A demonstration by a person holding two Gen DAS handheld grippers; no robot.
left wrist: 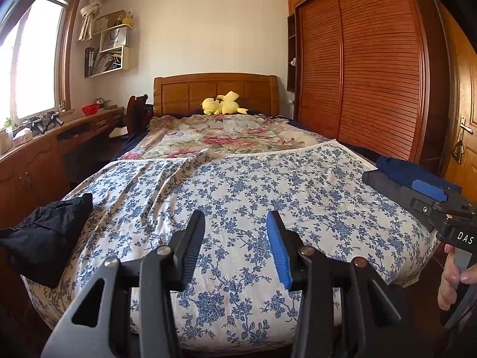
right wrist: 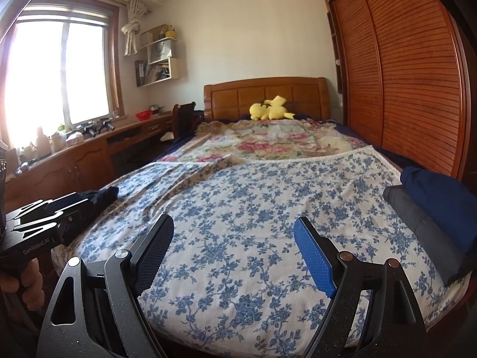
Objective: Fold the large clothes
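Observation:
A blue-flowered sheet (left wrist: 238,185) (right wrist: 253,203) lies spread over the near half of the bed. A crumpled black garment (left wrist: 47,232) (right wrist: 101,195) sits at its left edge. At the right edge lie a folded dark grey piece (left wrist: 384,180) (right wrist: 423,226) and a navy piece (left wrist: 417,170) (right wrist: 441,194). My left gripper (left wrist: 235,217) hovers over the sheet's near end, jaws partly apart with nothing between them. My right gripper (right wrist: 234,223) stands wide open over the sheet, also holding nothing. Each gripper shows at the other view's edge, the right gripper (left wrist: 430,197) near the folded pieces, the left gripper (right wrist: 53,208) near the black garment.
A pink-flowered quilt (left wrist: 220,137) covers the far half of the bed, with a yellow plush toy (left wrist: 222,104) at the wooden headboard (left wrist: 214,89). A slatted wardrobe (left wrist: 372,74) runs along the right. A long wooden desk (left wrist: 44,149) and a chair (left wrist: 137,110) stand on the left under the window.

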